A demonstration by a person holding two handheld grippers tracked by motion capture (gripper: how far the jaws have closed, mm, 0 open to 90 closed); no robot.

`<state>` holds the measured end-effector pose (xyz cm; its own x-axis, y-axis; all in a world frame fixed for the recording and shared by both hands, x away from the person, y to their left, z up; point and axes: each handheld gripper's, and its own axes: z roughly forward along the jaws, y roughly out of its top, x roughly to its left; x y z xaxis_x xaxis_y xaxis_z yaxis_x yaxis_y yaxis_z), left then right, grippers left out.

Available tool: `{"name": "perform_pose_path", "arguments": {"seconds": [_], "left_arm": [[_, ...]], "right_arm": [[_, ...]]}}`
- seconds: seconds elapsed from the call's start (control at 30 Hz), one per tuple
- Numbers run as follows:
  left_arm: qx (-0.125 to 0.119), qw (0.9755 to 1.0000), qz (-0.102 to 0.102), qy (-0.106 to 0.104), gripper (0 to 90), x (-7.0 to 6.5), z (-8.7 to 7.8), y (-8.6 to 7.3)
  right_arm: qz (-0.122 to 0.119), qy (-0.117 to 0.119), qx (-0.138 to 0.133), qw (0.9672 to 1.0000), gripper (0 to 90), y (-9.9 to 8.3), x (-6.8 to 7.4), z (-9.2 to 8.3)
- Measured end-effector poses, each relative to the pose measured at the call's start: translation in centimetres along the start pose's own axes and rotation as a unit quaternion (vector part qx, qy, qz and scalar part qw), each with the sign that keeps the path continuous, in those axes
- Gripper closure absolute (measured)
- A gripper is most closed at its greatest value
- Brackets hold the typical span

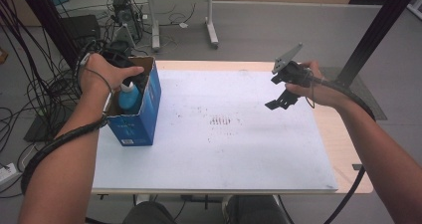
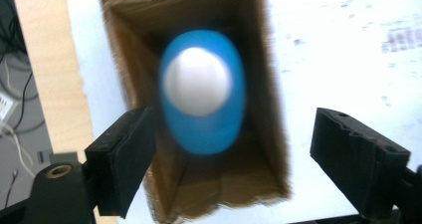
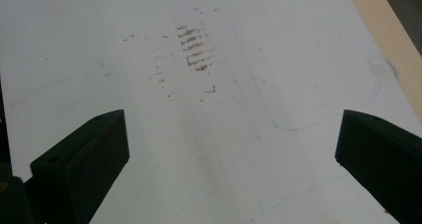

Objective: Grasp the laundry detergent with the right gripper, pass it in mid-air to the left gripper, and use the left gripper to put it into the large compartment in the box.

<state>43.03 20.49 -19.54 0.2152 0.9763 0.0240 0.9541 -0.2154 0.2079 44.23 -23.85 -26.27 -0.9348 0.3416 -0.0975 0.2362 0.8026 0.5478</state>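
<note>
In the high view our left gripper [image 1: 130,79] is mostly hidden under the left hand [image 1: 99,74] and the rim of the blue cardboard box [image 1: 144,112] at the left of the frame, so from there we cannot read how its jaws stand. The left gripper view settles it, though that picture is blurred: looking straight down, we see our left gripper [image 2: 234,154] spread wide, with the pads clear of everything. The blue bottle [image 2: 204,92] with its white cap sits upright inside the box [image 2: 268,84], in the centre of that frame, between the jaws in the picture but below them and untouched. In the high view we see just the bottle's [image 1: 128,97] top part above the box wall.

Our right gripper [image 1: 283,92] hangs at the right of the high view above the white tabletop [image 1: 224,149]. In the right gripper view it [image 3: 231,149] stands wide apart with nothing in it, over the stained tabletop [image 3: 199,109].
</note>
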Motion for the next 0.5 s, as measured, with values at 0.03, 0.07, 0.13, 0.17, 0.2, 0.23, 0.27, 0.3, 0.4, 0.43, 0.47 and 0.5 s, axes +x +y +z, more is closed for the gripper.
{"name": "perform_pose_path", "arguments": {"seconds": [0.03, 0.07, 0.13, 0.17, 0.2, 0.23, 0.27, 0.3, 0.4, 0.43, 0.47, 0.5], "left_arm": [[-0.003, 1.0, 0.004, -0.002, 16.7, -0.3, -0.2, 0.0], [-0.009, 0.9999, 0.012, -0.006, 16.1, -1.0, -0.5, 0.0], [-0.011, 0.9997, 0.021, -0.006, 15.5, -1.4, -0.7, 0.1], [-0.013, 0.9994, 0.031, -0.009, 15.5, -2.2, -0.8, 0.2], [-0.017, 0.9991, 0.038, -0.011, 15.4, -2.8, -0.9, 0.2], [-0.018, 0.9987, 0.046, -0.013, 15.3, -3.3, -0.9, 0.3], [-0.017, 0.9981, 0.056, -0.015, 15.3, -4.1, -0.8, 0.4], [-0.018, 0.9978, 0.062, -0.016, 15.3, -4.5, -0.8, 0.4], [-0.019, 0.9963, 0.08, -0.026, 15.1, -6.2, -0.6, 0.5], [-0.018, 0.9958, 0.086, -0.027, 15.0, -6.5, -0.6, 0.6], [-0.018, 0.9952, 0.092, -0.029, 14.9, -7.2, -0.6, 0.6], [-0.018, 0.9948, 0.095, -0.031, 14.9, -7.5, -0.5, 0.6]], "right_arm": [[0.001, 0.0, 0.002, 1.0, 0.4, 0.0, -0.2, 0.0], [0.003, 0.0, 0.003, 1.0, 0.4, 0.1, -0.2, 0.0], [0.004, -0.001, 0.006, 1.0, 0.4, 0.1, -0.5, 0.0], [0.006, -0.001, 0.009, 0.9999, 0.5, 0.2, -0.8, 0.1], [0.008, -0.001, 0.011, 0.9999, 0.5, 0.2, -0.9, 0.1], [0.01, 0.001, 0.01, 0.9999, 0.5, 0.2, -1.1, 0.2], [0.013, 0.001, 0.011, 0.9999, 0.5, 0.3, -1.2, 0.2], [0.012, 0.001, 0.015, 0.9998, 0.5, 0.3, -1.4, 0.3], [0.015, 0.001, 0.019, 0.9997, 0.5, 0.4, -1.9, 0.4], [0.017, 0.002, 0.02, 0.9997, 0.6, 0.4, -2.1, 0.4], [0.017, 0.001, 0.022, 0.9996, 0.6, 0.4, -2.2, 0.4], [0.018, -0.001, 0.024, 0.9996, 0.7, 0.4, -2.5, 0.4]]}}
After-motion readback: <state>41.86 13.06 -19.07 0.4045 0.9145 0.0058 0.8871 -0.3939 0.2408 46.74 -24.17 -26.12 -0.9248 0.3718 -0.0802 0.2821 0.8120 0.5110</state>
